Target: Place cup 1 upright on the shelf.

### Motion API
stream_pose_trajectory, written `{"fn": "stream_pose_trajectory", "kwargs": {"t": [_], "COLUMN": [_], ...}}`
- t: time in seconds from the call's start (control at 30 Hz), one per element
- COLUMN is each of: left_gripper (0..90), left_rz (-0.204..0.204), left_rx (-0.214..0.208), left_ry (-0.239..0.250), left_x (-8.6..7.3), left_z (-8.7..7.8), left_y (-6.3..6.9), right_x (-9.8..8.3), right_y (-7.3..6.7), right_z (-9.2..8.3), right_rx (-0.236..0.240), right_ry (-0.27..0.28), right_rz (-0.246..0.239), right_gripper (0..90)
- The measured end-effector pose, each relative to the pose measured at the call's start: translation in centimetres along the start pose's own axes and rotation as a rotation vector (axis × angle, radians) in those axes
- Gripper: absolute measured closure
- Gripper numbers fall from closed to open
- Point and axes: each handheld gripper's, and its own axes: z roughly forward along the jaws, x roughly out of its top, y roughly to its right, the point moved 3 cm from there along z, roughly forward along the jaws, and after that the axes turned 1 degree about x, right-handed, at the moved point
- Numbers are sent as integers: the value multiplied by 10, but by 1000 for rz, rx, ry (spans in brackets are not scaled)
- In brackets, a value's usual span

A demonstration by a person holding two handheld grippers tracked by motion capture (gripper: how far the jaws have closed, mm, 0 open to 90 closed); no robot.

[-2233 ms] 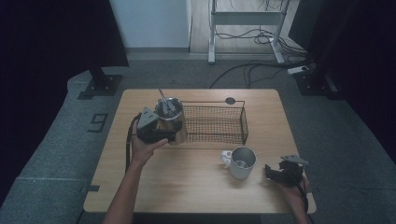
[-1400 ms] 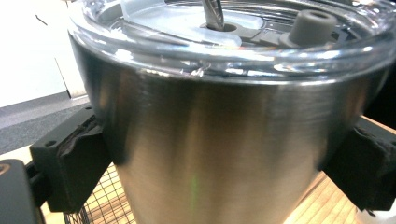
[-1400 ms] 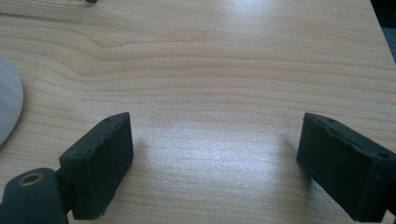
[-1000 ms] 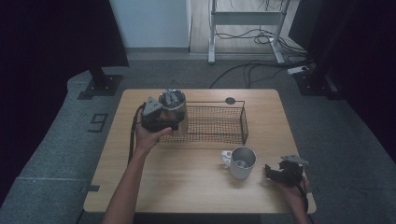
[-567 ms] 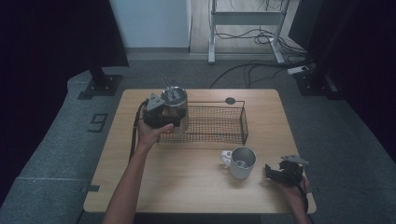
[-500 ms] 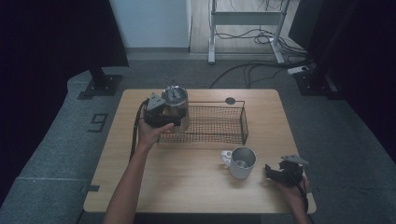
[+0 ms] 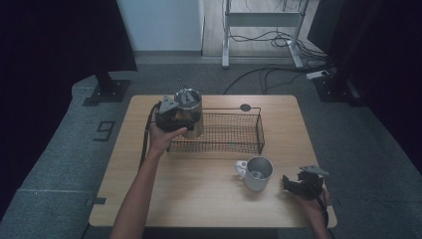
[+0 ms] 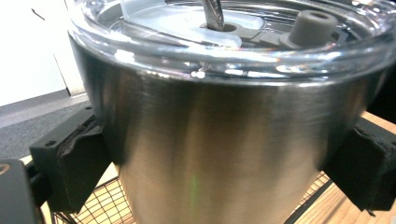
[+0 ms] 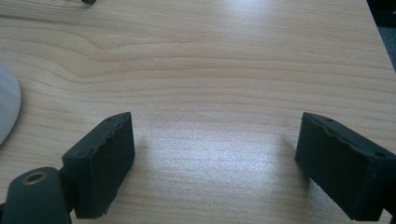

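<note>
L gripper point(image 7: 175, 115) is clamped round the steel tumbler point(image 7: 189, 110), a pad on each side, holding it over the left end of the wire basket point(image 7: 234, 133). R gripper point(image 9: 212, 156) w/ jaws apart, just been narrowing, nothing between, resting low on the wooden table point(image 7: 199, 194) near the mug point(image 7: 258, 173). Dim room, cables on the floor.

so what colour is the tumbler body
Brushed silver steel tumbler with a clear lid, best in the left gripper view.
</note>
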Motion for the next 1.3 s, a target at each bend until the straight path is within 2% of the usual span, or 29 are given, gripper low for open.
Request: {"fn": "stream_pose_trajectory", "kwargs": {"t": [0.4, 0.63, 0.83, 1.3], "left_gripper": [43, 43, 43, 43], "left_rz": [0, 0, -19, -33], "left_rx": [21, 22, 24, 25], "left_ry": [-6, -24, -32, -64], "left_x": [2, 5, 1, -10], "left_z": [8, 18, 24, 38], "left_y": [-7, -11, -16, -20], "right_x": [0, 0, 0, 0], "right_y": [0, 1, 1, 1], "right_z": [0, 0, 0, 0], "right_rx": [-3, -7, -6, -8], "right_ry": [1, 2, 3, 4], "right_rz": [2, 5, 6, 9], "right_gripper": [119, 125, 126, 129]}}
